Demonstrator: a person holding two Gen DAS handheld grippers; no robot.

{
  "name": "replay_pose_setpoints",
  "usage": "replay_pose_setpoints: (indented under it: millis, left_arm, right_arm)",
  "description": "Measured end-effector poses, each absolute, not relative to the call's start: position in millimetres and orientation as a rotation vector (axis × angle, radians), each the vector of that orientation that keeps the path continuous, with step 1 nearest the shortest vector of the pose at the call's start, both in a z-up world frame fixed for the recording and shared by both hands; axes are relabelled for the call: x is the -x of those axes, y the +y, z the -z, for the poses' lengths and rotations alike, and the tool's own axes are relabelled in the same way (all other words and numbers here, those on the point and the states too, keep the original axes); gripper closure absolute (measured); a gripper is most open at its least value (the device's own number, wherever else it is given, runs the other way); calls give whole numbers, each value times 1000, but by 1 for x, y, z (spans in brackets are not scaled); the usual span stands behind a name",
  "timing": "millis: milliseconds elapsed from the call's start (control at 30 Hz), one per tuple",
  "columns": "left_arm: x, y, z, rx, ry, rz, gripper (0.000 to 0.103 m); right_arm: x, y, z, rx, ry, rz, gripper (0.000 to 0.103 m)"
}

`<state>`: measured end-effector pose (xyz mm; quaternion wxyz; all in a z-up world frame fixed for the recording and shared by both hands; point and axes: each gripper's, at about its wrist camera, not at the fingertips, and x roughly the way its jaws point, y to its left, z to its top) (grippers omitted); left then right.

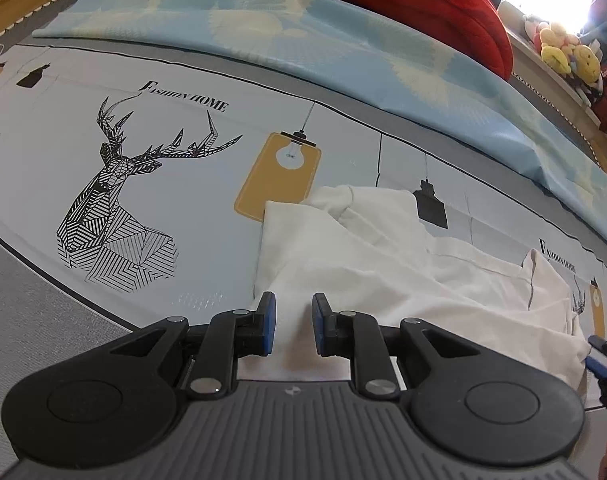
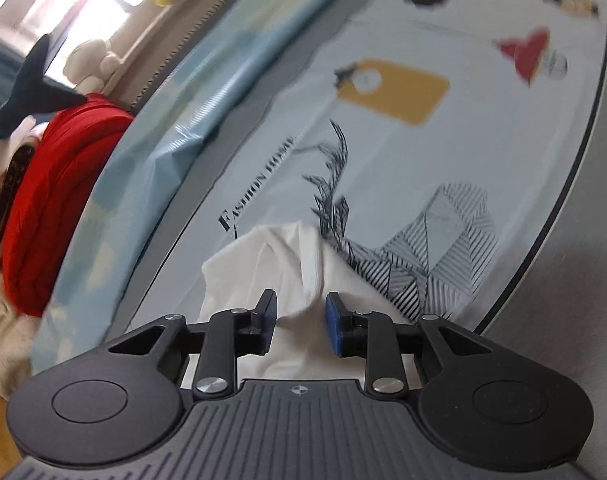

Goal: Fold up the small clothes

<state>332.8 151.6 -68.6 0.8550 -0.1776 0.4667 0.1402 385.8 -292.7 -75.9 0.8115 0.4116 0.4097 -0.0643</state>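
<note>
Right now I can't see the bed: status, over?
Left gripper open over the white garment. Right gripper open, cloth bunched between its jaws. Garment rumpled, unfolded. Nothing in the way.

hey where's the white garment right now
The white garment lies crumpled on the printed bed sheet, right of the deer print in the left wrist view, just ahead of both grippers.

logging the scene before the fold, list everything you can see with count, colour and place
white garment: one, white, crumpled on the printed sheet
printed sheet: one, pale blue with deer and lamp prints, covering the bed
patterned blanket: one, blue and cream, along the far edge
red quilt: one, red, bunched behind the blanket
plush toys: several, mostly yellow, on the sill
left gripper: one, black with blue pads, over the garment
right gripper: one, same colours, garment between the pads
</note>
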Motion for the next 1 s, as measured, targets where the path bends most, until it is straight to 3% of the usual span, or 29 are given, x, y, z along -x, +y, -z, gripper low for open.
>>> replay_pose_setpoints:
  millis: [67, 133, 167, 233, 367, 500, 600, 767, 900, 967, 1000]
  left_arm:
    - [-333, 152, 69, 387, 985, -293, 82]
    - [-333, 153, 69, 394, 986, -286, 82]
    - [-334, 152, 69, 397, 986, -283, 82]
    - [-334, 153, 69, 404, 986, -281, 82]
    - [-334, 155, 67, 421, 981, -273, 82]
    - [-334, 157, 66, 424, 983, -257, 82]
    - [-334, 158, 65, 427, 984, -254, 82]
    - [-334, 164, 70, 466, 1006, -241, 77]
    - [-334, 174, 78, 502, 1033, -256, 76]
    - [-334, 179, 81, 513, 1044, -262, 76]
    - [-334, 181, 83, 521, 1050, -259, 76]
  right_arm:
    - [-390, -291, 81, -873, 886, 157, 74]
    - [-395, -288, 83, -850, 906, 170, 82]
    - [-398, -286, 82, -816, 908, 176, 103]
    - [-402, -280, 72, -724, 869, 173, 103]
    - [-404, -265, 24, -459, 609, 172, 103]
    - [-405, -265, 6, -345, 510, 189, 99]
    - [-404, -277, 12, -432, 586, 150, 92]
    - [-397, -282, 30, -440, 752, 149, 91]
    - [-399, -277, 70, -309, 1047, 137, 66]
    - [-394, -296, 87, -382, 1093, 235, 51]
    - [-390, -306, 86, -443, 1076, 273, 52]
